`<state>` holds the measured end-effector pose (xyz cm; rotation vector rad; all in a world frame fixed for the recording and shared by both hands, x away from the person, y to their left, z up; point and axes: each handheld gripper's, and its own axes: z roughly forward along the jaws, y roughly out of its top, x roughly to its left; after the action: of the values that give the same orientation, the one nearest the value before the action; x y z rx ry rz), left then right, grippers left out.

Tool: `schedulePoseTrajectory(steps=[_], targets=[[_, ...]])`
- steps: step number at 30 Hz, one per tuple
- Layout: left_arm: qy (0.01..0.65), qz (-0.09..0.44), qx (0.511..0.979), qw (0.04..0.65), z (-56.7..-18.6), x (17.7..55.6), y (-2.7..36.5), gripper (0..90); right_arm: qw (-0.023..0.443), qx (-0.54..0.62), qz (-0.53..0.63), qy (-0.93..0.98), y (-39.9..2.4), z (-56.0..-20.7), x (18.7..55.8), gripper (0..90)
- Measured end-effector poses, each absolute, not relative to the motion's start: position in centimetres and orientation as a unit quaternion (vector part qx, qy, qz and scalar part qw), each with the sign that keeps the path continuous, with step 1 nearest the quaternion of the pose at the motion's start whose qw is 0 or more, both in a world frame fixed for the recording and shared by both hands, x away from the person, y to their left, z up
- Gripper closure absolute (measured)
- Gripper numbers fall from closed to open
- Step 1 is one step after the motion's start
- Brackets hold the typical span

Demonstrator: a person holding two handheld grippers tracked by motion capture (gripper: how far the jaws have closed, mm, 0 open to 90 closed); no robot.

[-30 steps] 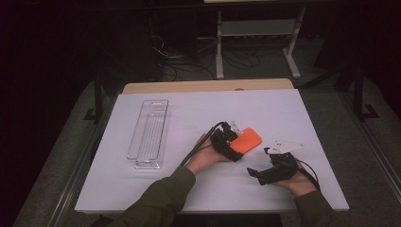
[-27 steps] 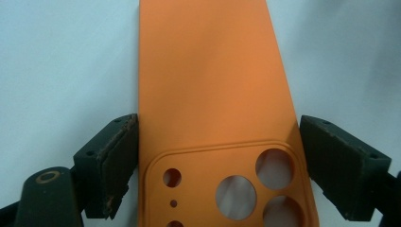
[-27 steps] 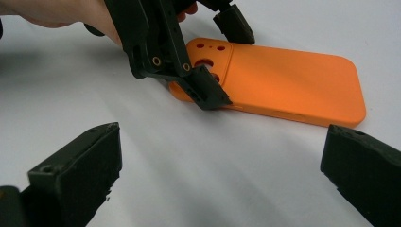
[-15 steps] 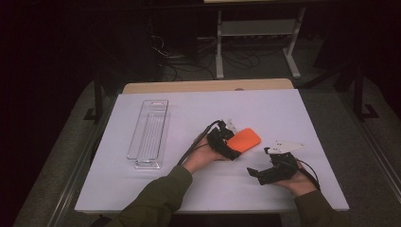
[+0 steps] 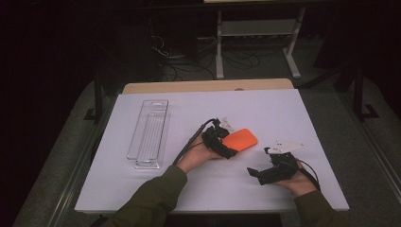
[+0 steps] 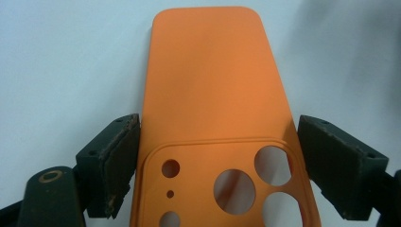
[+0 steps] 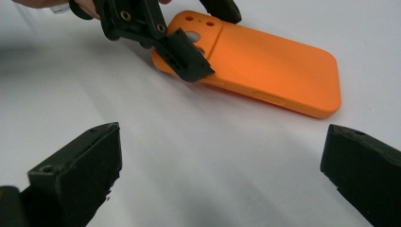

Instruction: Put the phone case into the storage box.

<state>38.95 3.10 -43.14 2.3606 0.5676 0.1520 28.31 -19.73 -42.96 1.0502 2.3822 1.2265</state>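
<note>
- High view gives us the white desk point(image 5: 142, 189), with both forearms of the person coming in from the lower edge
- We see the orange phone case point(image 5: 240, 139) lying flat near the middle of the desk, a little to the right of the centre
- We see the left tongs point(image 5: 226, 147) at the near-left end of this case, and the left hand point(image 5: 198, 153) behind them rests on the desk
- From the left gripper view, we find the phone case point(image 6: 213, 94) between the two black jaws, at the end with the camera holes; the left pad point(image 6: 120, 163) touches the edge of the case and the right pad stands right at the other edge, so the tongs are closed on the case across its width
- Their jaws have just been closing, with the case between them
- In the right gripper view the case point(image 7: 279, 66) still lies flat on the desk, and the left tongs point(image 7: 198, 40) clamp its far-left end
- We see the right tongs point(image 5: 257, 174) near the lower right part of the desk, apart from the case, and the right hand point(image 5: 295, 178) holds them low over the surface
- Their jaws are wide apart in the right gripper view, with bare desk between them, holding nothing
- A clear plastic tray point(image 5: 149, 132) stands at the left part of the desk, well apart from both hands
- Behind the desk we see a dark floor with cables point(image 5: 179, 56) and a white metal frame point(image 5: 257, 28)
</note>
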Motion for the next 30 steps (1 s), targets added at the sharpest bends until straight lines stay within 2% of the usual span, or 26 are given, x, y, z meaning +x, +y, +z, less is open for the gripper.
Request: schedulePoseTrajectory(steps=[30], targets=[[0.22, 0.063, 0.896, 0.38, -40.3, 37.7, 8.0, 16.0, 0.133, 0.364, 0.421, 0.82, -19.8, -43.0, 28.3, 0.0]])
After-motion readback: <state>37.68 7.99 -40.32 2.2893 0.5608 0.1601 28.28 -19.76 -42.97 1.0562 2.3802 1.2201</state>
